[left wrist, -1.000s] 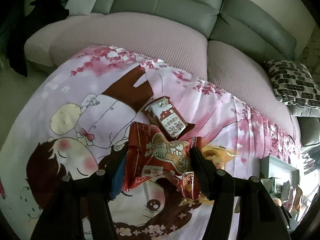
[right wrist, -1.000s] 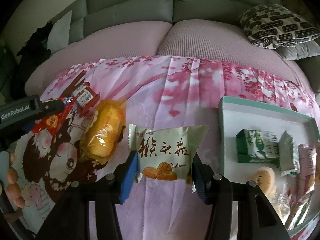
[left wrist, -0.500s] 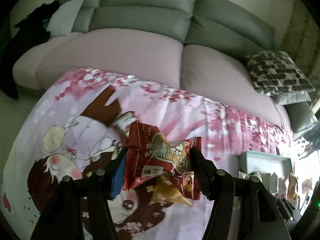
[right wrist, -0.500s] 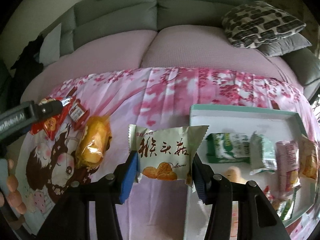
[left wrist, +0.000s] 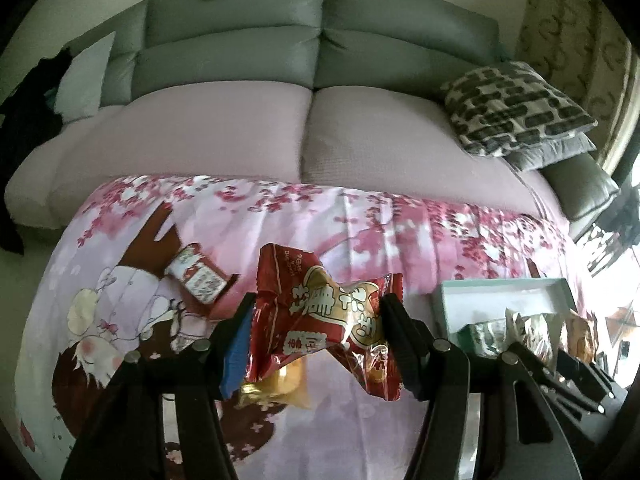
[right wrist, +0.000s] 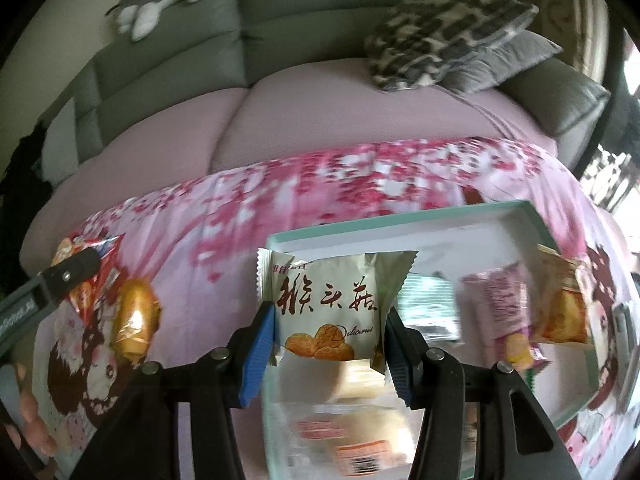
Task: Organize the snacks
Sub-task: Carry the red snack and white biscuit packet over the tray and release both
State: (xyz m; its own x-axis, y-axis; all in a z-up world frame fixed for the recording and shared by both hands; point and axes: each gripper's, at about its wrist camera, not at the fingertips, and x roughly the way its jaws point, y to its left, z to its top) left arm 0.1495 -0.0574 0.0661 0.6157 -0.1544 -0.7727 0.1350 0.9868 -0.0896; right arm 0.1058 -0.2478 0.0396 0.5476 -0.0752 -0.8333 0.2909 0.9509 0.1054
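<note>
Left gripper (left wrist: 320, 320): jaws pinching red snack packet (left wrist: 326, 316), held above the floral cloth (left wrist: 360, 224). Right gripper (right wrist: 328, 340): jaws pinching cream biscuit packet (right wrist: 332, 304), held over the teal-rimmed box (right wrist: 400, 226) of snacks.

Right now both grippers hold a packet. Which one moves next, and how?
Probably the right gripper: lower it a little and open it. Its cream packet already hangs over the teal-rimmed tray, above packets lying inside. The left gripper, shut on the red packet, is over the cloth, left of the tray, so it should follow.
</note>
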